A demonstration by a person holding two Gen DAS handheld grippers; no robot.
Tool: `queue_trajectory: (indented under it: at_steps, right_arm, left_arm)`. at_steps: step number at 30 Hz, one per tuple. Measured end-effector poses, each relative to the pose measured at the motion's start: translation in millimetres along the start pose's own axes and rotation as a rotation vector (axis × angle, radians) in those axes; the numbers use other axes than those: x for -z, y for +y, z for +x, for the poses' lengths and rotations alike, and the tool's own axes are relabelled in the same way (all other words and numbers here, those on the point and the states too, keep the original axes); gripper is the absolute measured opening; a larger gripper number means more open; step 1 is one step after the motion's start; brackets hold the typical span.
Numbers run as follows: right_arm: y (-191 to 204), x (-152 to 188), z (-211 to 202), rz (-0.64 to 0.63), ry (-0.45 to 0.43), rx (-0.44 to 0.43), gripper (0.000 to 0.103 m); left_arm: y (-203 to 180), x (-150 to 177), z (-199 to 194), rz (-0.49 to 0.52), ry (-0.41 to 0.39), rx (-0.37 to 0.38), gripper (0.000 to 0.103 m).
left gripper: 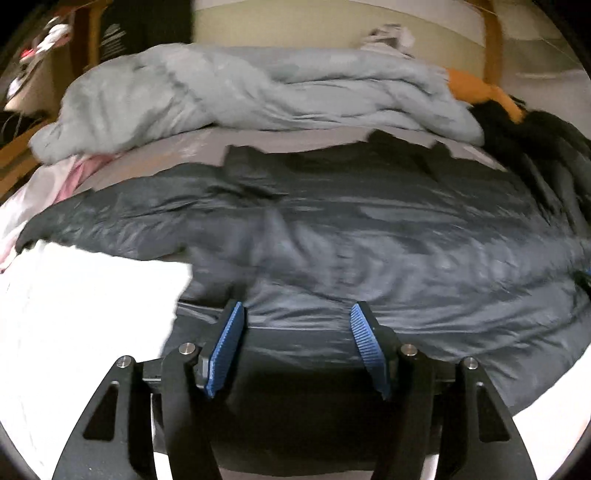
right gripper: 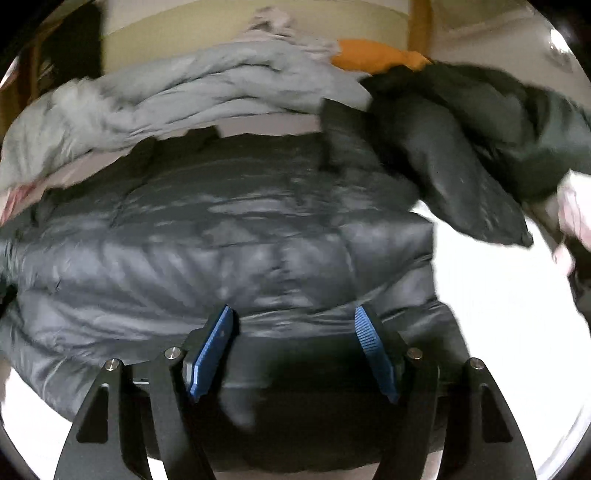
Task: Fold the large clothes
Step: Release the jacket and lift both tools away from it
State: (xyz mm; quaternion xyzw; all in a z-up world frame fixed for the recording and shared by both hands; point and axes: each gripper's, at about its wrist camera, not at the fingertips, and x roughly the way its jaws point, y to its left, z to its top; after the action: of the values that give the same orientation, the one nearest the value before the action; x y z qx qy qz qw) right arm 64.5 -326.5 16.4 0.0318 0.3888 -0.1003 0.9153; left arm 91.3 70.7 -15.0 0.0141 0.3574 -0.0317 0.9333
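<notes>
Blue ribbed pads of the left gripper [left gripper: 297, 314] stand apart at the bottom of the left wrist view, and the near edge of a dark grey puffer jacket [left gripper: 332, 236] bulges up between them; whether the pads press on the fabric cannot be told, as both views are blurred. Likewise the right gripper [right gripper: 293, 315] has its jaws apart, with the same jacket's [right gripper: 221, 240] near hem filling the gap between the blue pads [right gripper: 212, 354]; contact is again uncertain.

Spread flat and wide, the jacket covers most of both views, its quilted panels running crosswise and its far edge ending in dark flaps. It lies on a white sheet [left gripper: 81, 306], visible to the left of the jacket in the left wrist view and to the right of it in the right wrist view [right gripper: 491, 295].

Beyond the far edge, a strip of pale bedding separates the jacket from a crumpled light grey quilt [left gripper: 236, 92], also seen in the right wrist view [right gripper: 177, 92]. Pink cloth [left gripper: 79, 173] shows under the quilt's left end. An orange item [left gripper: 476, 90] lies at the quilt's right end, beside a heap of black clothing [right gripper: 461, 140] that touches the jacket's far right corner. A beige wall [left gripper: 295, 29] closes the background.
</notes>
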Motion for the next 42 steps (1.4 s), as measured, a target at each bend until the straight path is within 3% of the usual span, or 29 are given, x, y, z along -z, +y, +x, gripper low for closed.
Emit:
queue_trajectory:
  at_steps: [4,8,12,15,22,25,28,32,34,42]
  right_arm:
    - [-12.7,0.1,0.6,0.038,0.011,0.000,0.070]
    - [-10.4,1.5,0.5,0.022,0.011,0.005,0.070]
    - [-9.0,3.0,-0.7,0.026,-0.024,0.012,0.070]
    - [-10.5,1.6,-6.3,0.040,-0.042,0.006,0.070]
    - [-21.4,-5.6,-39.7,0.110,-0.149,-0.059,0.072]
    - [-26.7,-5.4,-44.1,0.134,-0.158,-0.073,0.072]
    - [-30.5,-4.2,-44.5,0.154,-0.144,-0.109,0.072]
    - [-26.9,-3.9,-47.3,0.138,-0.150,-0.120,0.072]
    - [-24.9,-3.6,-49.7,0.127,-0.160,-0.115,0.072]
    - [-32.0,-6.0,-56.3,0.144,-0.176,-0.122,0.073]
  left_arm:
    - [14.5,1.1,5.0,-0.003,0.014,-0.100,0.061]
    - [30.2,-0.2,9.1,-0.078,0.036,-0.059,0.063]
    - [32.9,0.1,3.4,-0.087,0.022,-0.030,0.061]
    - [30.5,-1.9,-10.7,-0.077,-0.029,-0.008,0.062]
    - [20.4,-11.7,-55.9,-0.033,-0.222,0.043,0.080]
    - [14.5,-11.9,-68.5,-0.001,-0.292,0.033,0.082]
    - [7.9,-12.3,-72.1,0.034,-0.317,0.037,0.088]
    - [0.7,-8.6,-68.6,0.046,-0.327,-0.042,0.102]
    - [-0.2,-6.5,-64.8,0.054,-0.333,-0.065,0.102]
    - [8.6,-3.4,-51.3,0.005,-0.317,-0.031,0.102]
